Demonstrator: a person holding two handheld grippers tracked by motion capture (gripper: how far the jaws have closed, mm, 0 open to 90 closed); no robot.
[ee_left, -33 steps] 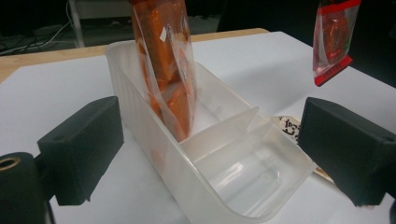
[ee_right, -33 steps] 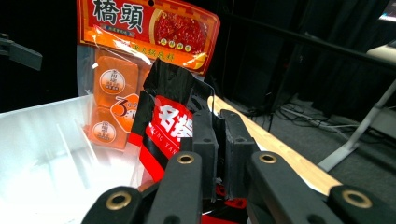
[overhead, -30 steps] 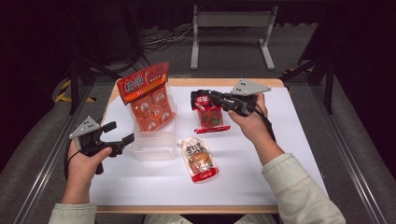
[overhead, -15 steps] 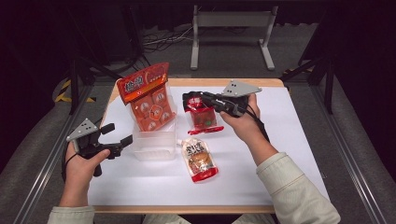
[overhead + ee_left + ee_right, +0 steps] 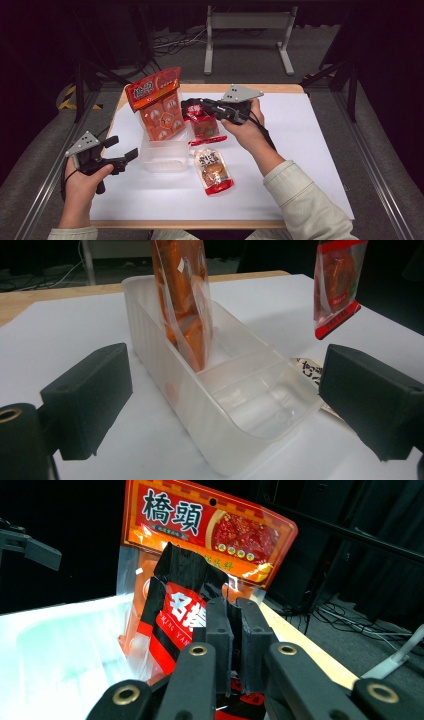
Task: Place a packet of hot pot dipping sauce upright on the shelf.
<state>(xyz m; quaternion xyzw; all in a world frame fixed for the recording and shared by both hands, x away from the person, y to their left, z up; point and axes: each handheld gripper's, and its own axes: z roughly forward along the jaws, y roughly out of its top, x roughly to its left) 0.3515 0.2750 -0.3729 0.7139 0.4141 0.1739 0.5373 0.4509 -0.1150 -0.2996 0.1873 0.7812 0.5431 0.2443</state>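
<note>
My right gripper [image 5: 206, 106] is shut on the top edge of a small red and black sauce pouch [image 5: 201, 124]. The pouch hangs above the table, just right of a clear plastic box [image 5: 164, 154]. In the right gripper view the jaws [image 5: 234, 625] pinch this pouch [image 5: 175, 615] in front of a big orange pouch [image 5: 210, 525]. That orange pouch [image 5: 157, 102] stands upright in the box's far compartment. My left gripper [image 5: 122, 149] stands open left of the box, and its view looks at the box [image 5: 225, 390] between the spread jaws. A third pouch [image 5: 214, 171] lies flat on the white table.
The white sheet [image 5: 310, 150] covers a wooden table [image 5: 200, 224]. The box's near compartment [image 5: 260, 407] holds nothing. Dark stands and a metal frame [image 5: 247, 30] are beyond the far edge.
My right gripper has carried the red and black pouch leftward, closer to the box and the orange pouch. My left gripper has shifted only slightly and stays open.
</note>
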